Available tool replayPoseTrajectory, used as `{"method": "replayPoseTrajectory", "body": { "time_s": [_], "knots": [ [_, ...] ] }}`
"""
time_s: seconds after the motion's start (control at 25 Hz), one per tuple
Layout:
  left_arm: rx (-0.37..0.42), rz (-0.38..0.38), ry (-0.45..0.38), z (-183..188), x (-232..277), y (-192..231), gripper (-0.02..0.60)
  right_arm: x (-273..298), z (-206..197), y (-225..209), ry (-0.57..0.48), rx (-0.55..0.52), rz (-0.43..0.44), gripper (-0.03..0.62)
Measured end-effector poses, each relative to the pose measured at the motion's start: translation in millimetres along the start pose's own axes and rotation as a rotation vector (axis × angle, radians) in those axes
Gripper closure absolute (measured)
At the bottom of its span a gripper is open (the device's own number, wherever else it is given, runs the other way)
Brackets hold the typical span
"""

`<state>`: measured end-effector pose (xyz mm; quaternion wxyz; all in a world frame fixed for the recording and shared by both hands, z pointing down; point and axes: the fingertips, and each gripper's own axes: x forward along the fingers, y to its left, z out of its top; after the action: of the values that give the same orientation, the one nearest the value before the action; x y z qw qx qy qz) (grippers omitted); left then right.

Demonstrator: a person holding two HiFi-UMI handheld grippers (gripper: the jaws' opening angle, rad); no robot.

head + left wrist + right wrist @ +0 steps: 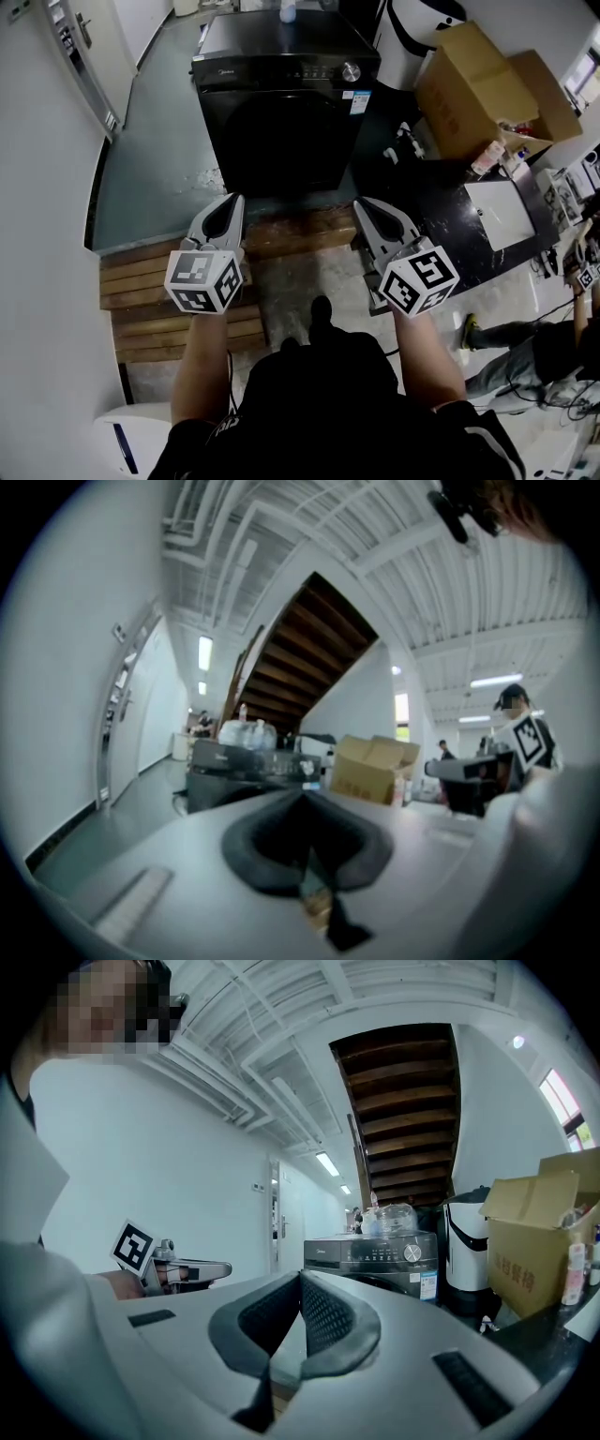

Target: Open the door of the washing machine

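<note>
1. left tongs [232, 200] are pinched together, nothing in them.
2. right tongs [362, 203] same deal, closed up and empty.
3. black washing machine [286, 56] sits straight ahead of both, door [281, 141] closed, neither tongs touching it.

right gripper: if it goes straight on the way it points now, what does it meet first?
Probably the washing machine, at its black front; nothing shows between it and the right gripper. Depth unclear.

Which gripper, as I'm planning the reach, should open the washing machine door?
Left, marginally: the left gripper and right gripper, both shut, are short of the washing machine, the left nearer its door.
</note>
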<state>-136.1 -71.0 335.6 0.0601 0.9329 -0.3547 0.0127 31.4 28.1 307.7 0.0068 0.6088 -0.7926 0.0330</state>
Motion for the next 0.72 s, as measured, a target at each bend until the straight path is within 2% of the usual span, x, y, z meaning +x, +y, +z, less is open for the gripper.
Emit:
{"method": "replayPoseTrajectory", "body": {
  "time_s": [0.36, 0.72],
  "knots": [
    [0.006, -0.002, 0.037, -11, 47, 18, 0.574, 46, -18, -36, 0.015, 0.037, 0.019, 0.600],
    [0.012, 0.038, 0.045, -3, 135, 44, 0.574, 127, -16, -99, 0.015, 0.052, 0.103, 0.599]
  ]
}}
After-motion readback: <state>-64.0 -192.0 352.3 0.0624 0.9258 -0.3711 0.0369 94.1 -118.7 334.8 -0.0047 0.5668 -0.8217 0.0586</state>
